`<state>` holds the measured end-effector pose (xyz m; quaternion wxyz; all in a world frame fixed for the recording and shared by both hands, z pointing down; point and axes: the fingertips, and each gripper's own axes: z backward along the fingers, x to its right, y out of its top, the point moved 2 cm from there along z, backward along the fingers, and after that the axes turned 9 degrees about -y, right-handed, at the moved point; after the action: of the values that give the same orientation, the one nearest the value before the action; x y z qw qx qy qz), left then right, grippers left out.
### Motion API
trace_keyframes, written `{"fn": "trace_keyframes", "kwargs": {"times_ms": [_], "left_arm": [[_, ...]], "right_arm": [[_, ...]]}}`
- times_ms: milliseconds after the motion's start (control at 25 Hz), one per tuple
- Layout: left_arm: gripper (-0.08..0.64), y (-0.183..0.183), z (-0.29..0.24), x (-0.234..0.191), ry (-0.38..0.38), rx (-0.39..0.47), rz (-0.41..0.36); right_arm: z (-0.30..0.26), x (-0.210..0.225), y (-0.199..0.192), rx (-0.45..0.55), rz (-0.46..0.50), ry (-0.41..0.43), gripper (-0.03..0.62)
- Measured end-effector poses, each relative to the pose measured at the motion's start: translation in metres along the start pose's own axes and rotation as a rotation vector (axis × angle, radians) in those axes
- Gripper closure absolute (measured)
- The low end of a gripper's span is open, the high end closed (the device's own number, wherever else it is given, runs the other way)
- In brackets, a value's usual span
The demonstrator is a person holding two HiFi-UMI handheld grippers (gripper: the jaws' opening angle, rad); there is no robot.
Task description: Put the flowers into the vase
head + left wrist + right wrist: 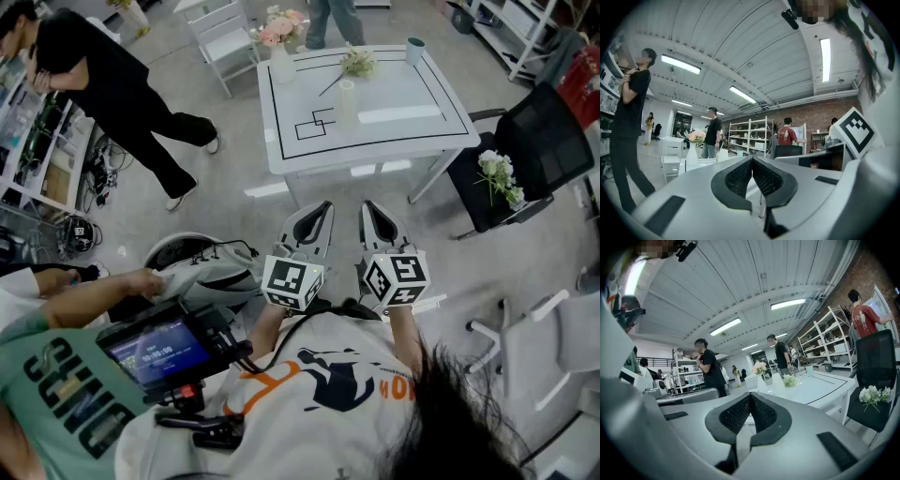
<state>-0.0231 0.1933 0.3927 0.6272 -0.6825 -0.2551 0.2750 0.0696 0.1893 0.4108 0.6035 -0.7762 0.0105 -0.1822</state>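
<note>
We hold the left gripper (322, 206) and the right gripper (368, 206) side by side in front of our chest, pointing at the white table (422, 131) and well short of it. The left gripper's jaws are pressed together and empty, and the right gripper's jaws are closed on nothing too. On the table, a flower sprig (357, 62) lies near the far edge, just behind a pale vase (347, 101) near the middle. A vase of pink blooms (281, 42) stands at the far left corner, a teal cup (414, 50) at the far right. A white bouquet (499, 176) rests on the black chair (544, 141) beside the table.
</note>
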Motion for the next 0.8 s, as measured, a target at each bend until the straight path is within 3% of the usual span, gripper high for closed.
{"fn": "trace_keyframes", "kwargs": {"times_ms": [800], "left_arm": [[0.551,-0.0038,-0.0060,-0.0012,-0.008,-0.037,-0.001]], "right_arm": [[-0.0051,0.0006,0.0005,0.001,-0.008,0.015,0.581]]}}
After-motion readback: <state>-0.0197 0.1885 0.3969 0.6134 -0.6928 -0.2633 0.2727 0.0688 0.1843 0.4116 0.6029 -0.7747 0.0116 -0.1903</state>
